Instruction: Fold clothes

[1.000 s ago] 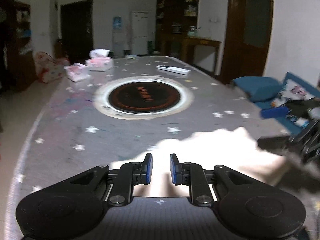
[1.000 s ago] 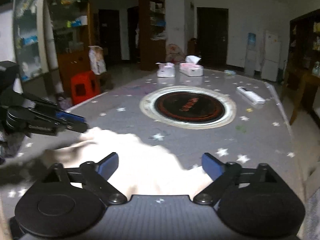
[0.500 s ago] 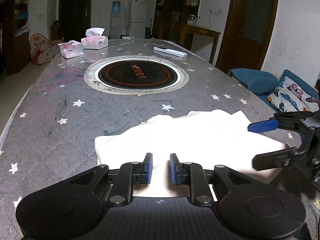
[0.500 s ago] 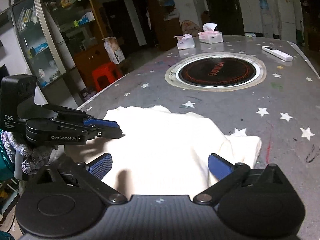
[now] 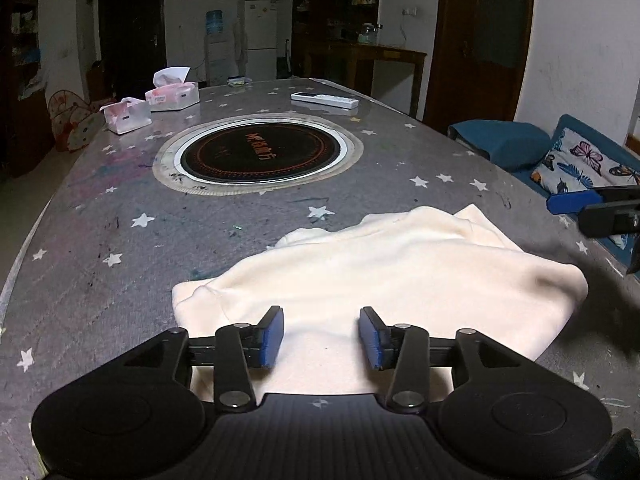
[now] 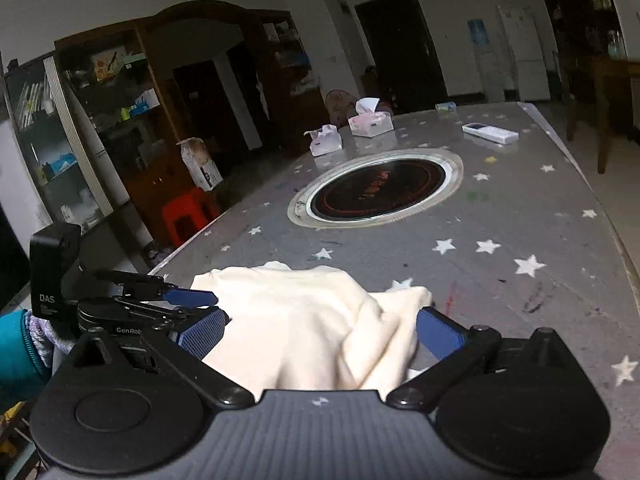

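Observation:
A cream garment (image 5: 384, 272) lies folded on the grey star-patterned table (image 5: 120, 240), near its front edge. My left gripper (image 5: 320, 336) is open, its blue pads apart just above the garment's near edge, holding nothing. My right gripper (image 6: 320, 330) is open wide over the same garment (image 6: 304, 320), empty. In the left wrist view the right gripper's blue fingertip (image 5: 572, 202) shows at the right edge. In the right wrist view the left gripper (image 6: 192, 308) sits at the garment's left side.
A round black induction plate (image 5: 260, 152) is set in the table's middle. Two tissue boxes (image 5: 172, 94) and a white remote (image 5: 324, 100) lie at the far end. A blue sofa with a butterfly cushion (image 5: 588, 164) stands right; a red stool (image 6: 188, 216) stands left.
My left gripper has opened from nearly shut and let go of the garment. The garment has settled flat on the table. The right gripper stayed open and drew back to the right.

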Demonstrator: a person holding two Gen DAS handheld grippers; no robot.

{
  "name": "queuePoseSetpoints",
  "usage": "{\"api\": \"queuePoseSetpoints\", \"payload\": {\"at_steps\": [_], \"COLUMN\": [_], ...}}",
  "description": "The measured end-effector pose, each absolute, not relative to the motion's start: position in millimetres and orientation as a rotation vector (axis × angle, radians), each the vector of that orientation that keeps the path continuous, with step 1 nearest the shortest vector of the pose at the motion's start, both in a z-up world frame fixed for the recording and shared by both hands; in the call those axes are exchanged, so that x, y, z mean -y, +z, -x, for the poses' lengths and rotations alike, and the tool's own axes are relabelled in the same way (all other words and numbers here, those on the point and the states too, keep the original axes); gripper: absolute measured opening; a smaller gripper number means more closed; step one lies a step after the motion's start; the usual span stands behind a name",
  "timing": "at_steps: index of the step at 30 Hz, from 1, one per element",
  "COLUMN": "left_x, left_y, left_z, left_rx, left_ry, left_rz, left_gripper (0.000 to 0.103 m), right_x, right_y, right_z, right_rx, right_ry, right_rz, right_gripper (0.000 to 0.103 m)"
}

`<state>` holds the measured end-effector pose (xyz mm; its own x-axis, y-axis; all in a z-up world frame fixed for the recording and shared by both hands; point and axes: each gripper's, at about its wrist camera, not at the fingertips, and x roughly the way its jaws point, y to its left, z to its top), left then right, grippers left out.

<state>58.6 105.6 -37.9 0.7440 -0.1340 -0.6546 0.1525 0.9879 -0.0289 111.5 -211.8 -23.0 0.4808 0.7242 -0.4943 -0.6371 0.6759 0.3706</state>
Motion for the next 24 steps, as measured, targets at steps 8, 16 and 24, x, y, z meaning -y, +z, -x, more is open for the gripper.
{"api": "queuePoseSetpoints", "payload": {"at_steps": [8,16,24], "left_x": [-86,-40,-5], "left_y": [-26,-17,-17], "left_z": [-57,-62,-72], "left_rx": [-0.695,-0.662,-0.641], "left_ry": [-0.192,-0.329,-0.453], "left_rz": [-0.055,-0.092,-0.142], "left_gripper": [0.048,0.042,0.026], "right_x": [235,220,201], "right_y": [-39,-46,-49], "right_z": [-129,-121,-104], "right_rx": [-0.742,-0.744,-0.701], "right_ry": [0.638,0.579,0.711], "right_rz": [-0.071,0.154,0.386], "right_gripper": [0.103,0.103,0.103]}}
